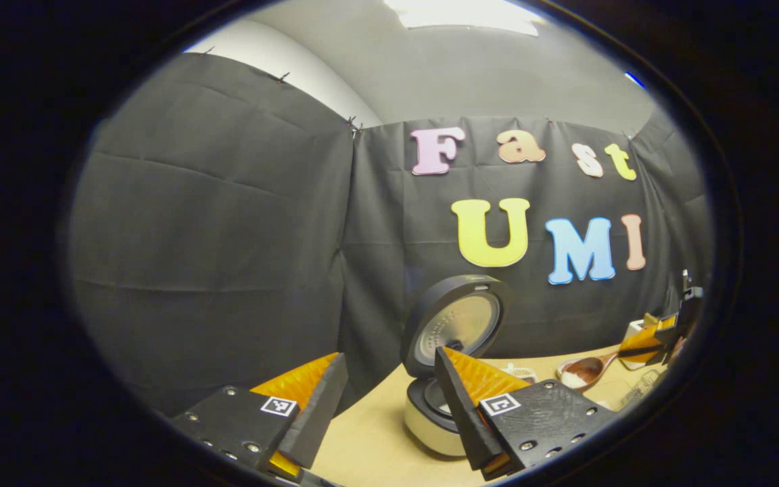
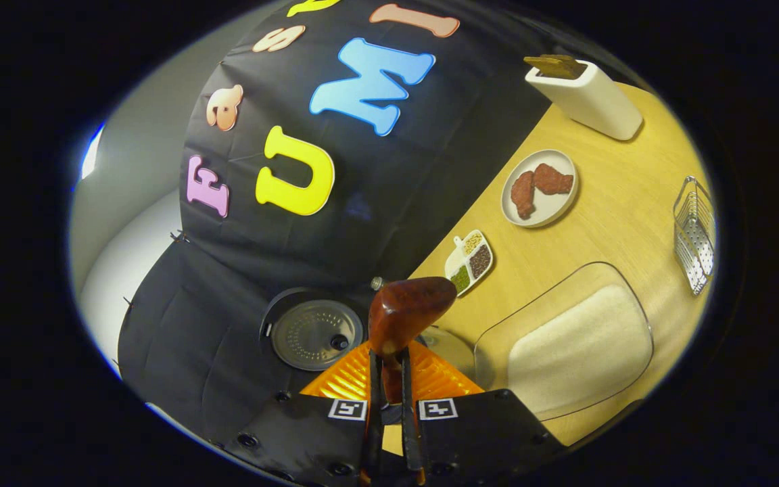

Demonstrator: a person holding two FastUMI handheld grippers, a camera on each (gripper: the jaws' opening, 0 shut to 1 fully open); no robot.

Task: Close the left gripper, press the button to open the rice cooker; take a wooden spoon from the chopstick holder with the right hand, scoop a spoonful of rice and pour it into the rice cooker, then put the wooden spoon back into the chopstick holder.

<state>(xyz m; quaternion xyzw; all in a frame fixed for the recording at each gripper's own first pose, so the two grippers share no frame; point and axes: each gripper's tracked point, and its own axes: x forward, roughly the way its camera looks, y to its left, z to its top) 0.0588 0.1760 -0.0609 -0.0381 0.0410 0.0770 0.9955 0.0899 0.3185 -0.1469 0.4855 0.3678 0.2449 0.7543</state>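
Observation:
The rice cooker [image 1: 430, 419] stands on the table with its lid [image 1: 460, 325] swung up, just ahead of my left gripper [image 1: 389, 358], which is open with nothing between its fingers. To the cooker's right my right gripper [image 1: 660, 338] holds the wooden spoon [image 1: 585, 370] level above the table, something pale showing in its bowl. In the right gripper view my right gripper [image 2: 389, 362] is shut on the handle of the spoon [image 2: 406, 308], whose bowl hangs near the cooker's pot [image 2: 454, 348] and raised lid [image 2: 315, 333]. The white chopstick holder [image 2: 585, 98] stands far back.
A clear tray of rice [image 2: 582, 345] lies beside the cooker. Beyond it are a small divided dish of grains [image 2: 469, 262], a plate with two brown pieces [image 2: 539, 187] and a wire rack [image 2: 694, 233] near the table's edge. The black cloth wall stands close behind the cooker.

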